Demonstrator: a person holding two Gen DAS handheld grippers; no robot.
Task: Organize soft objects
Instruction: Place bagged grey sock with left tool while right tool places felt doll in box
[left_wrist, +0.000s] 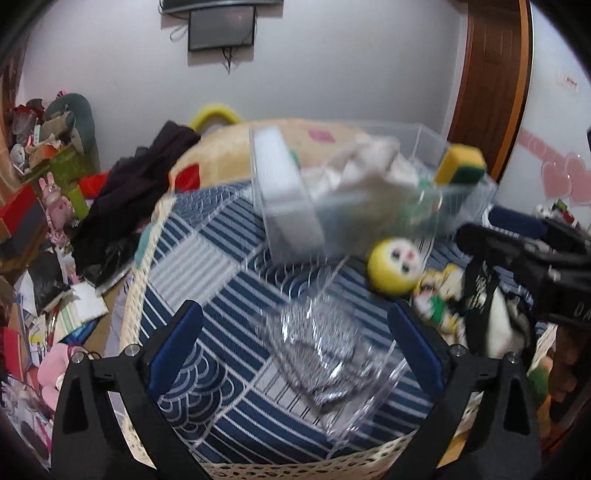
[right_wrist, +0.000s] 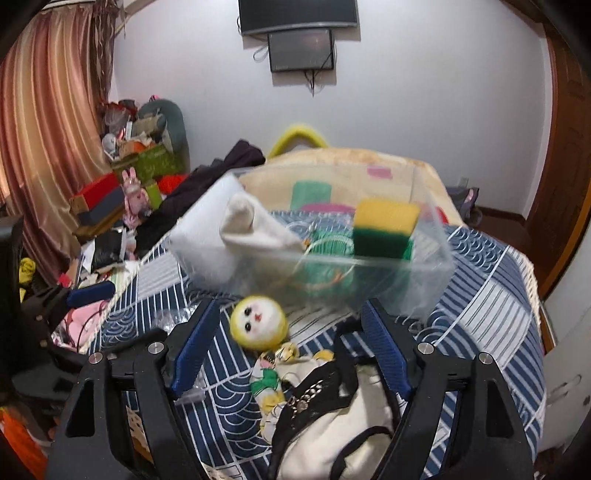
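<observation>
A clear plastic box (left_wrist: 369, 192) (right_wrist: 314, 258) stands on the blue patterned bed cover. It holds a white cloth (left_wrist: 369, 166) (right_wrist: 251, 225), a yellow-green sponge (left_wrist: 461, 164) (right_wrist: 384, 229) and a white foam block (left_wrist: 284, 177). A yellow-headed doll (left_wrist: 395, 267) (right_wrist: 258, 321) lies in front of the box. A white bag with black straps (right_wrist: 332, 424) lies under my right gripper (right_wrist: 291, 350), which is open and empty. My left gripper (left_wrist: 295, 347) is open over a small clear tray with silvery scourers (left_wrist: 317, 354). The right gripper also shows in the left wrist view (left_wrist: 524, 251).
A beige blanket (right_wrist: 351, 173) covers the far end of the bed. Dark clothes (left_wrist: 122, 206) lie at the bed's left edge. Boxes and toys clutter the floor (left_wrist: 40, 229) at left. A wooden door (right_wrist: 569, 147) stands at right.
</observation>
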